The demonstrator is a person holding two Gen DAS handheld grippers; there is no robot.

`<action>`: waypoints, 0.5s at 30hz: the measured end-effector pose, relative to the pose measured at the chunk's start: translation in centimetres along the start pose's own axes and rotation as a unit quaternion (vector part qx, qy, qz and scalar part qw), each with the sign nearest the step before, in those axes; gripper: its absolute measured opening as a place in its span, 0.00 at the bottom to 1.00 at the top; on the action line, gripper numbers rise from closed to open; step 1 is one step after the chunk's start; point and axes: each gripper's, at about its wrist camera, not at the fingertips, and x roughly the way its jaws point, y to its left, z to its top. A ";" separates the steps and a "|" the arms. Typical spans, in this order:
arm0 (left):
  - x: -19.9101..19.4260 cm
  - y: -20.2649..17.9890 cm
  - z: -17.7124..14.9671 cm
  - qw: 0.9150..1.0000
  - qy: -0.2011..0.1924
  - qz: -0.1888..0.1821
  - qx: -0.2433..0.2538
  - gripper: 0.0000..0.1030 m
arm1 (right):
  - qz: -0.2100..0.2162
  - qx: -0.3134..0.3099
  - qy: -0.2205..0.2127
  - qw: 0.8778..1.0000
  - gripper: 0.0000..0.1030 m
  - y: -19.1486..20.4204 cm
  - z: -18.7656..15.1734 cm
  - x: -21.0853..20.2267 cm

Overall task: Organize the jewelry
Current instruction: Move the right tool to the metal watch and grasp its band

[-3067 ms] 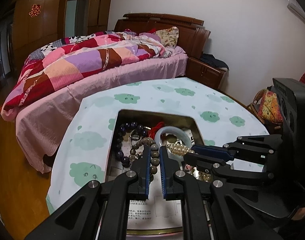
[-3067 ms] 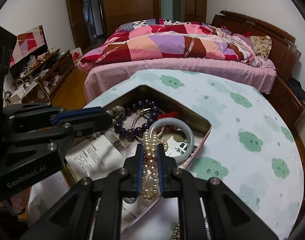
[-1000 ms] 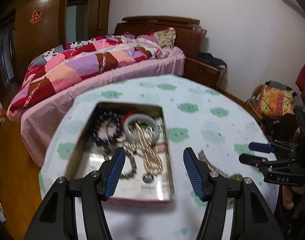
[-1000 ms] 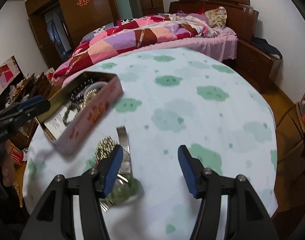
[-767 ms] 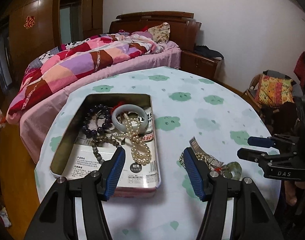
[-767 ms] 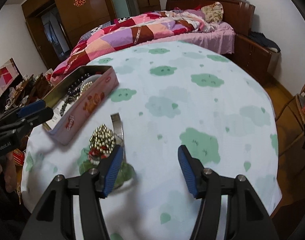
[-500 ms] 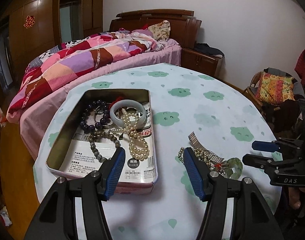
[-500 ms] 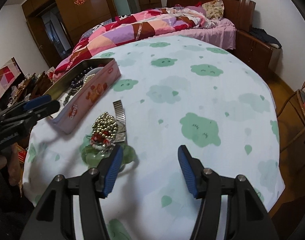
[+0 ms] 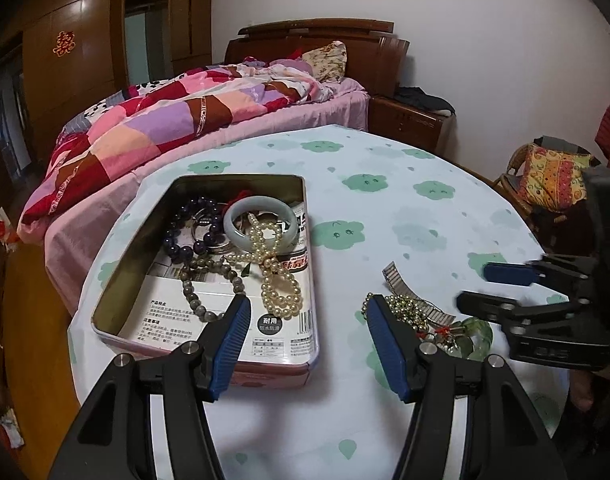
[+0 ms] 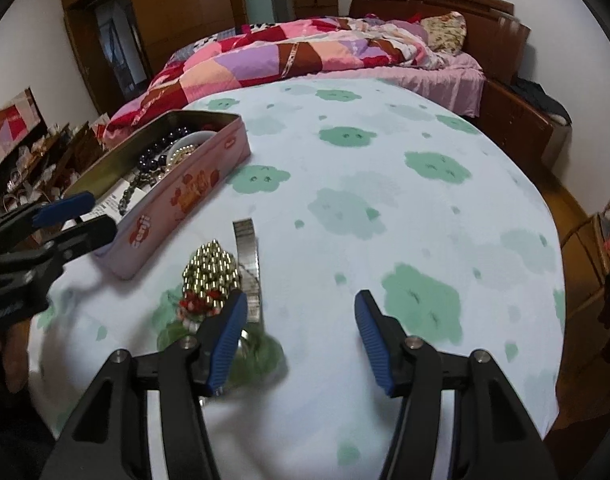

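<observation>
On the left of the round table's cloud-print cloth (image 9: 385, 184) we see the pink tin box (image 9: 209, 344), its long axis running away from us toward the bed (image 9: 209, 120), slightly angled to the right at the far end. Inside it, toward the far end, lie a dark purple bead bracelet (image 9: 185, 232) and a pale jade bangle (image 9: 261, 224); a pearl strand (image 9: 275, 280) stretches lengthwise from the bangle toward the near end, and a grey-brown bead bracelet (image 9: 209, 284) sits just left of it on printed paper. Our left gripper (image 9: 307, 340) hovers above the near right corner of the tin with its jaws spread wide, holding nothing. Just right of the tin, on the cloth, lies a small heap: a gold bead chain (image 10: 213, 270), a silver metal watch band (image 10: 249, 256) whose long axis points away from us, a bit of red beading (image 10: 197, 304) and a green glass-like piece (image 10: 257, 356). Our right gripper (image 10: 301, 332) hangs over the cloth with jaws wide apart and empty; its left finger (image 10: 225, 340) overlaps the heap in view, and we cannot tell whether it touches it.
</observation>
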 end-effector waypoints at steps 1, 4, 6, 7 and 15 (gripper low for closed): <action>0.0 0.1 0.0 1.000 0.000 -0.001 -0.002 0.59 | -0.004 -0.005 0.007 1.000 0.50 0.3 0.3 0.4; 0.1 0.2 0.0 1.000 0.002 -0.001 -0.005 0.59 | -0.003 -0.009 0.014 1.000 0.48 0.9 1.5 1.5; 0.2 0.2 0.0 1.000 0.003 -0.003 -0.006 0.59 | 0.001 -0.015 0.016 1.000 0.48 1.5 2.3 2.0; 0.1 0.2 -0.1 1.000 0.002 -0.002 -0.006 0.59 | 0.004 -0.020 0.015 1.000 0.49 1.9 2.7 2.2; 0.1 0.2 0.0 1.000 0.001 -0.006 -0.004 0.59 | 0.009 -0.040 0.052 0.998 0.47 3.0 4.0 5.3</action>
